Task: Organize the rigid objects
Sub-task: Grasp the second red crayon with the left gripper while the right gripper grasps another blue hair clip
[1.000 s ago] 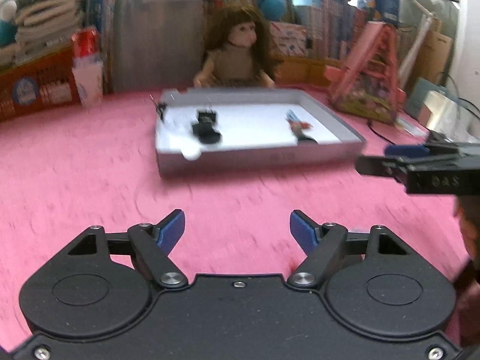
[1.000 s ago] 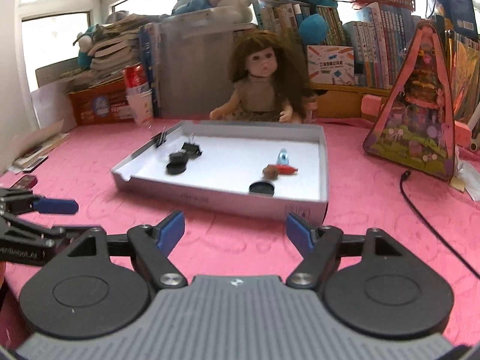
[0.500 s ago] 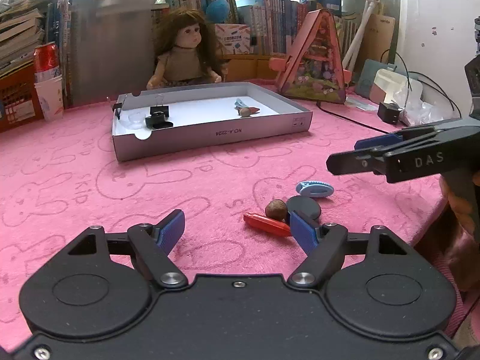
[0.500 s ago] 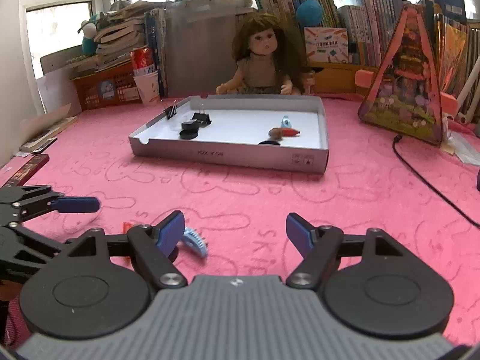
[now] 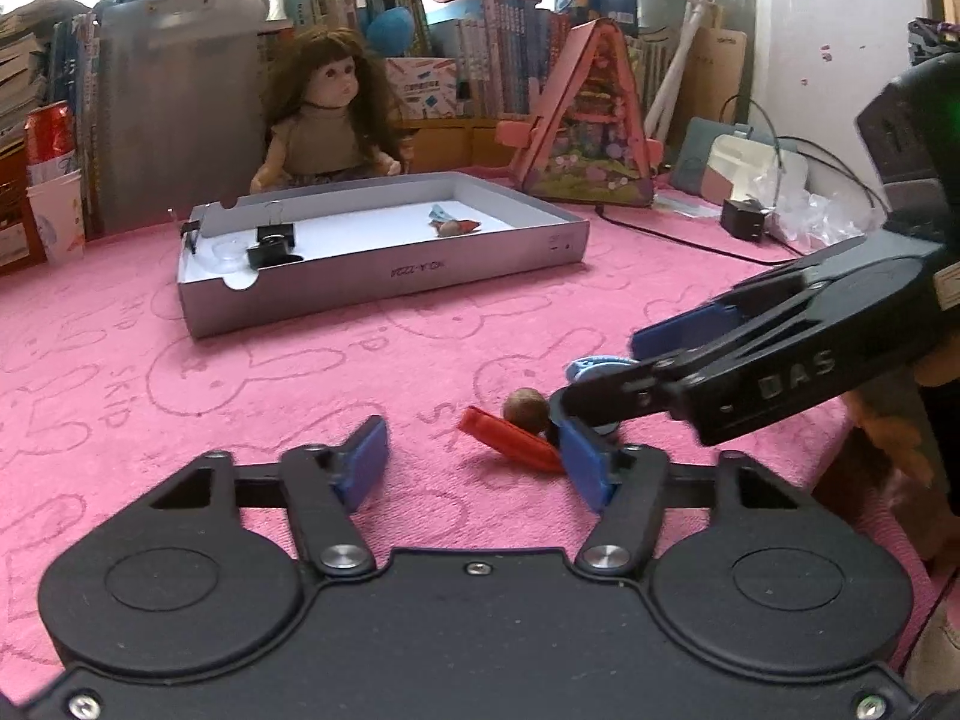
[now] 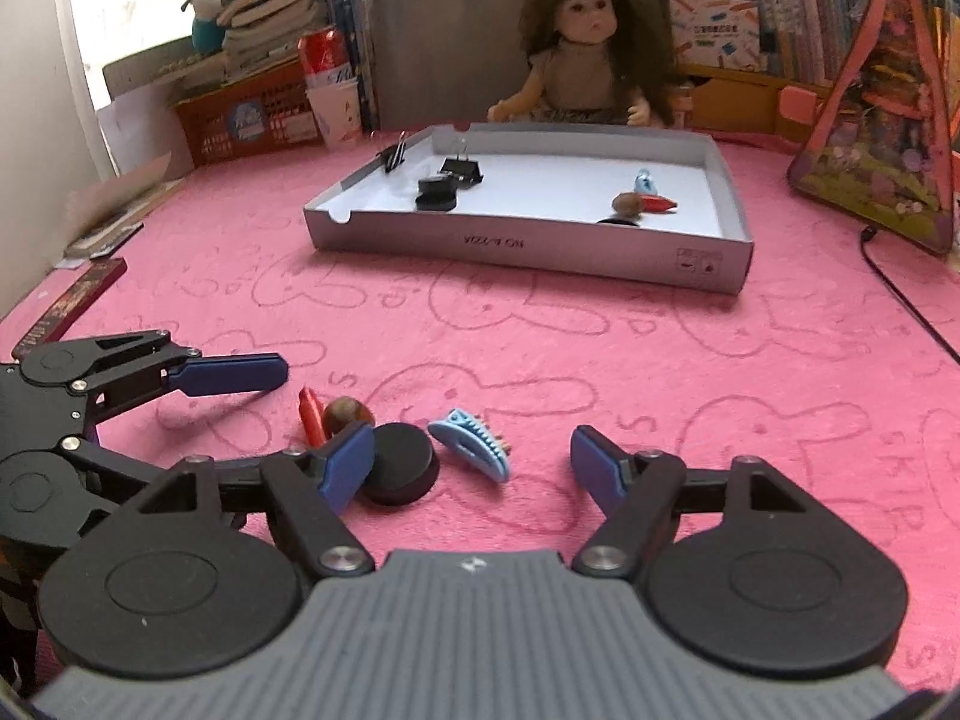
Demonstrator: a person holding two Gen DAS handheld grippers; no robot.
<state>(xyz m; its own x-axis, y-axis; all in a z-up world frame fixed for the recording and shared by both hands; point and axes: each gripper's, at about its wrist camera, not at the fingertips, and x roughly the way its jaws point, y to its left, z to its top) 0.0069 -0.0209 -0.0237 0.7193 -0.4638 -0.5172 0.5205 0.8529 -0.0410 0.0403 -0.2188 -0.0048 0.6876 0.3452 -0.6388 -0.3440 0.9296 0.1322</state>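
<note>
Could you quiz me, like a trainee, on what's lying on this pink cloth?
1. True or false: the blue hair clip near the right tool lies inside the grey box.
2. Which thing touches the right tool's left finger? A) black disc B) doll C) soda can
3. Fill in: both tools, including the left tool, have their fingers spread ____.

Key: 1 false, it lies on the cloth; 2 A; 3 open.
</note>
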